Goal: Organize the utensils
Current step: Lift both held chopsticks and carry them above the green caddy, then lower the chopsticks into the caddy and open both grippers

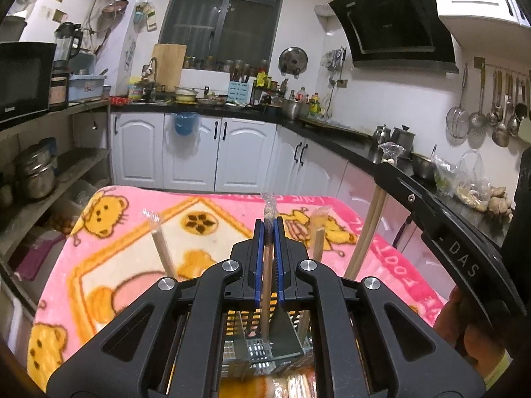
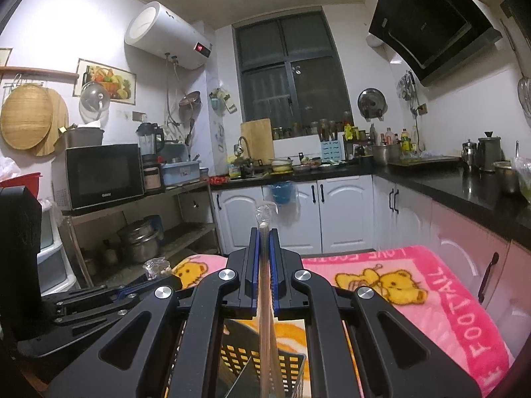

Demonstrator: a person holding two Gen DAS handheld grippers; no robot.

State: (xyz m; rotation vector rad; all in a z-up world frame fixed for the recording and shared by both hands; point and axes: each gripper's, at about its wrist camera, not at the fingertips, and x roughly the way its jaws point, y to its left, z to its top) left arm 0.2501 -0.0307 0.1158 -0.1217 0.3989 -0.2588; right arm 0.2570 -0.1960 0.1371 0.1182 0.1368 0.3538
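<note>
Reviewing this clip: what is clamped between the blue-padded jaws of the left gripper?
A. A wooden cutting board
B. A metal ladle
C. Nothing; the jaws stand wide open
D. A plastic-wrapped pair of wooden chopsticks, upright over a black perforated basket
D. In the left wrist view the left gripper is shut on the plastic-wrapped pair of wooden chopsticks, whose lower end reaches down into the black perforated basket on the pink bear-print blanket.

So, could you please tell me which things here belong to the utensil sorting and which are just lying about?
Part of the job:
- wrapped chopsticks in the left hand-held gripper
- wrapped chopsticks in the right hand-held gripper
- black slotted basket
- wrapped chopsticks standing in it

Just lying about:
- pink bear blanket
- microwave
- hanging ladles
- stacked pots
</note>
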